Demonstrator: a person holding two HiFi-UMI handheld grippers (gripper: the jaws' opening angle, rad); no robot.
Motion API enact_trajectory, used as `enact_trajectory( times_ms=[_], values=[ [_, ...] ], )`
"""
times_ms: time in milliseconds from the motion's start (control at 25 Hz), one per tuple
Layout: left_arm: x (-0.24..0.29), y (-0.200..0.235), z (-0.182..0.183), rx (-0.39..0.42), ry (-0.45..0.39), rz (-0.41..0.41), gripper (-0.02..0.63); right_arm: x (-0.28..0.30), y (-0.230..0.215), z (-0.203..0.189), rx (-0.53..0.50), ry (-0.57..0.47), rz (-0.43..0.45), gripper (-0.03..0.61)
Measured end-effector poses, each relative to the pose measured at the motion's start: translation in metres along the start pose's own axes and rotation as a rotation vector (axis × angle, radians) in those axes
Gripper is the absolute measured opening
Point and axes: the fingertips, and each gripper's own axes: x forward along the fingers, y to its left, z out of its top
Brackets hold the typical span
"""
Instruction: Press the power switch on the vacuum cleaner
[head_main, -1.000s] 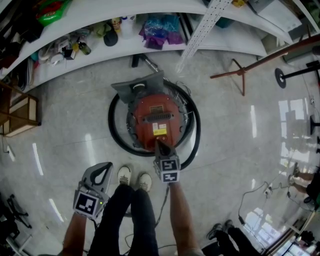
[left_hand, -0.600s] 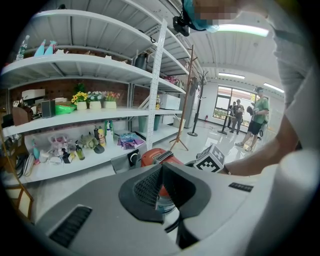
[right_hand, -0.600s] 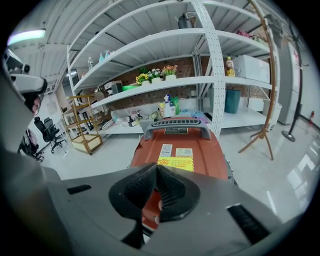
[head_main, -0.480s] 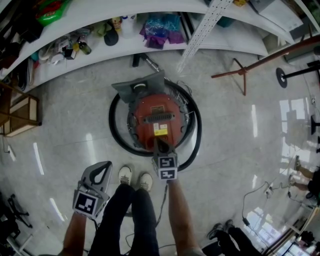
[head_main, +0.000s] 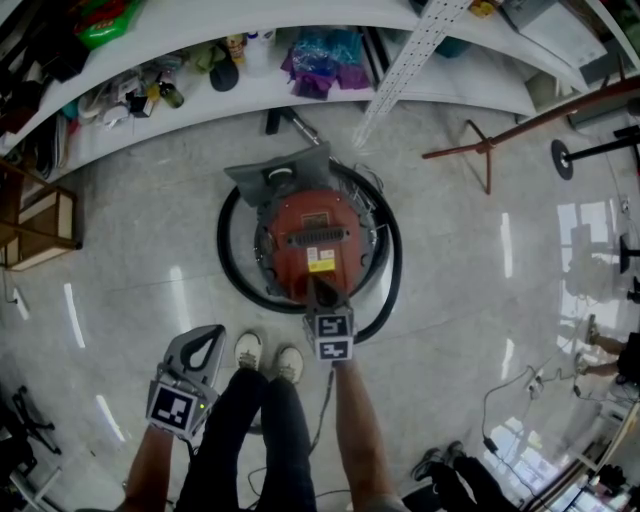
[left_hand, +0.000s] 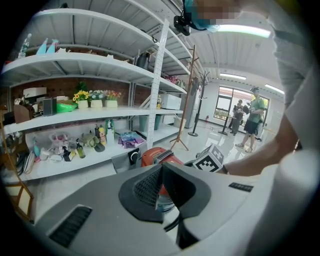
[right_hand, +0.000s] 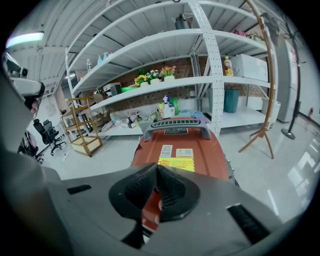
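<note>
Red vacuum cleaner (head_main: 315, 240): on floor (head_main: 470, 260), ringed by black hose (head_main: 228, 265). Right tool (head_main: 321, 290): jaws pressed together, empty, tip at the body's near end, probably serving as one blunt finger for the switch. Left tool (head_main: 205, 343): likewise closed, empty, parked aside.

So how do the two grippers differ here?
The right gripper has its tip at the near edge of the red vacuum cleaner; the left gripper hangs back beside the person's shoes. The right gripper is over the vacuum cleaner, the left gripper over bare floor. Both have jaws together, holding nothing.
</note>
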Motion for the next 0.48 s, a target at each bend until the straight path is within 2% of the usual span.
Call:
enact_trajectory(
  times_ms=[480],
  values=[
    [-0.003, 0.0, 0.003, -0.013, -0.003, 0.007, 0.008, -0.01, 0.001, -0.001, 0.017, 0.005, 0.009, 0.008]
  ],
)
